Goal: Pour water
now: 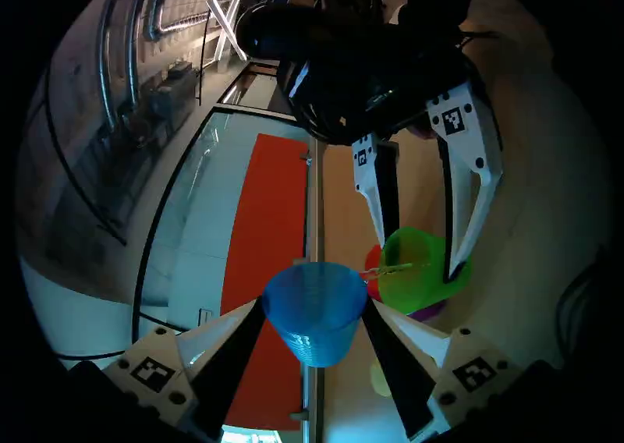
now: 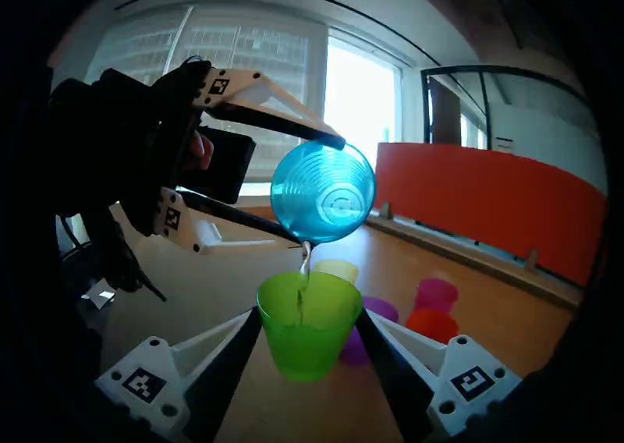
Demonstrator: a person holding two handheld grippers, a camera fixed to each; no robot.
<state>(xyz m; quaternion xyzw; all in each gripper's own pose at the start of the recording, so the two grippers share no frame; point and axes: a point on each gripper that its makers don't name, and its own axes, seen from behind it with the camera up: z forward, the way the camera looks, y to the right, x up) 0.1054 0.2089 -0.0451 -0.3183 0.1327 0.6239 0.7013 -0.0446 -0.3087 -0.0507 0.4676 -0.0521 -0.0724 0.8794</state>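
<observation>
A blue ribbed cup (image 1: 316, 310) sits between my left gripper's (image 1: 313, 318) fingers, which are shut on it. In the right gripper view that blue cup (image 2: 323, 191) is tipped on its side above a green cup (image 2: 308, 334), and a thin stream of water (image 2: 305, 265) runs from its rim into the green one. My right gripper (image 2: 308, 338) is shut on the green cup and holds it upright over the wooden table (image 2: 483, 318). In the left gripper view the green cup (image 1: 421, 270) hangs between the right gripper's white fingers (image 1: 480, 186).
Yellow (image 2: 337, 270), purple (image 2: 376, 309), magenta (image 2: 435, 293) and red (image 2: 431, 324) cups stand on the table behind the green one. An orange partition (image 2: 499, 197) runs along the table's far edge. A hand (image 2: 201, 150) holds the left gripper.
</observation>
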